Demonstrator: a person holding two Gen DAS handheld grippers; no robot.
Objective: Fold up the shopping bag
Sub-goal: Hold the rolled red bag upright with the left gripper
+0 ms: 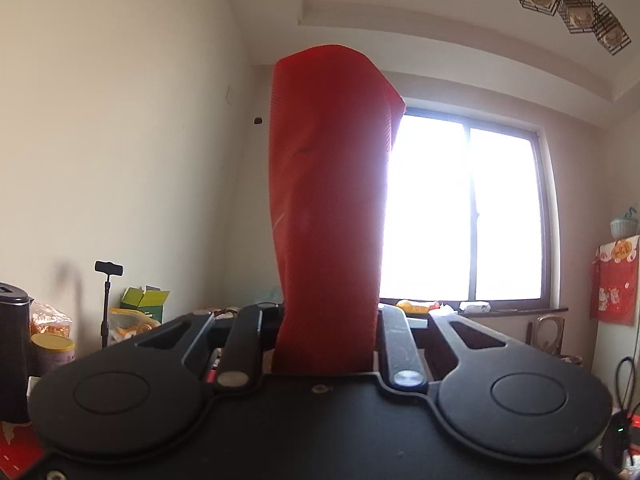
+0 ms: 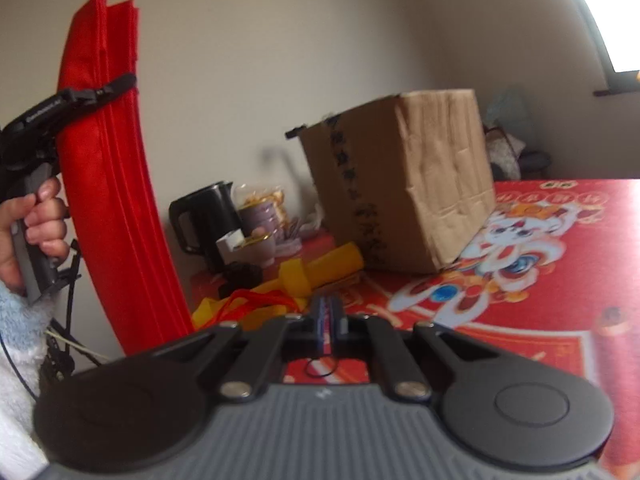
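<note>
The right gripper (image 2: 329, 330) is seen pressed together, holding nothing, above the red tablecloth (image 2: 540, 280). Left of it, the folded red shopping bag (image 2: 116, 208) is clamped upright by the left gripper (image 2: 120, 86). Beyond stands a cardboard box (image 2: 404, 184).

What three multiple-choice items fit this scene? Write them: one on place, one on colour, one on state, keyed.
1. Where does the cardboard box stand?
A. on the red-clothed table
B. on the floor
C. on the windowsill

2. What colour is the held shopping bag?
A. yellow
B. red
C. blue

3. How is the right gripper?
A. open around the kettle
B. shut on the bag
C. shut, empty

A: the cardboard box rests on the table.
B: the shopping bag in the left gripper is red.
C: the right gripper has its jaws together with nothing between.
</note>
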